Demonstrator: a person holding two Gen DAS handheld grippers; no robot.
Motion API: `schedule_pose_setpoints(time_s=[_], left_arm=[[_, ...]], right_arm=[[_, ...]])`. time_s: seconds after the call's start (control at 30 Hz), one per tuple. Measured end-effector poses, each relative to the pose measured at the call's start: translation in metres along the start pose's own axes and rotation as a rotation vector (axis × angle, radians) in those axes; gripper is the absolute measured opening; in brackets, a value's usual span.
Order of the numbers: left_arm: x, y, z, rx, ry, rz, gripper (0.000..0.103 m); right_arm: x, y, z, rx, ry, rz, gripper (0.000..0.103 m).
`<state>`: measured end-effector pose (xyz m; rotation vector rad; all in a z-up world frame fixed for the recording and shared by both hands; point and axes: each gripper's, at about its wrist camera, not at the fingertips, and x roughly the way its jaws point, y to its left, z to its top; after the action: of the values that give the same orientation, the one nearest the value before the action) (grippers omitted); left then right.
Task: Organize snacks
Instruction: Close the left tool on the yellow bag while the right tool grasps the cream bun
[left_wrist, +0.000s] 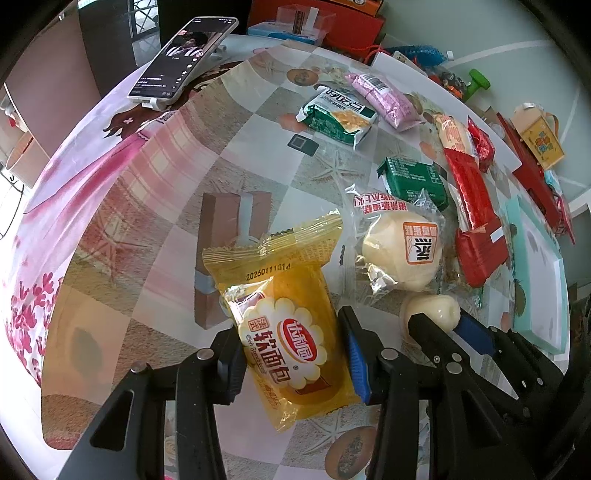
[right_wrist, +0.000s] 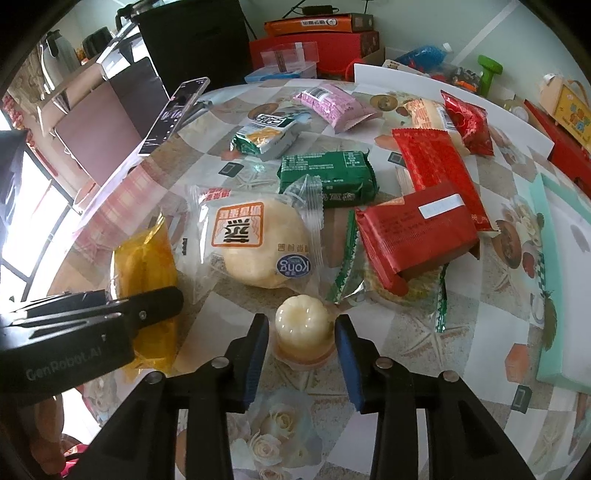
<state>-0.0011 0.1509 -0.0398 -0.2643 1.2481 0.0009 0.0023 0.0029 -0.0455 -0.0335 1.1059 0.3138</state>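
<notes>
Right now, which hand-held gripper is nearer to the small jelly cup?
Right. The right hand-held gripper has the jelly cup between its fingers; the left hand-held gripper is beside it, around the yellow bread packet.

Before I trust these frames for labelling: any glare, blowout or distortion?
Left wrist view: fisheye bends the glossy patterned tabletop into a dome, with window glare across it. Right wrist view: window at left is blown out white; corners vignette black; packets stay sharp.

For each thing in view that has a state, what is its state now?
Yellow bread packet: sealed, lying between the left tongs, which are shut on it.
Jelly cup: upright on the table, between the right tongs, which stand open with a gap on each side.
Round bun packet: sealed, lying flat.
Phone: screen lit, propped on a stand.
</notes>
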Motion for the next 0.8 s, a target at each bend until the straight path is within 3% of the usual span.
schedule_pose_setpoints(time_s=[0.8], left_arm=[[-0.004, 0.0, 0.003, 0.0, -0.012, -0.004, 0.048]], right_arm=[[-0.01, 0.003, 0.0, -0.036, -0.033, -0.002, 0.035]])
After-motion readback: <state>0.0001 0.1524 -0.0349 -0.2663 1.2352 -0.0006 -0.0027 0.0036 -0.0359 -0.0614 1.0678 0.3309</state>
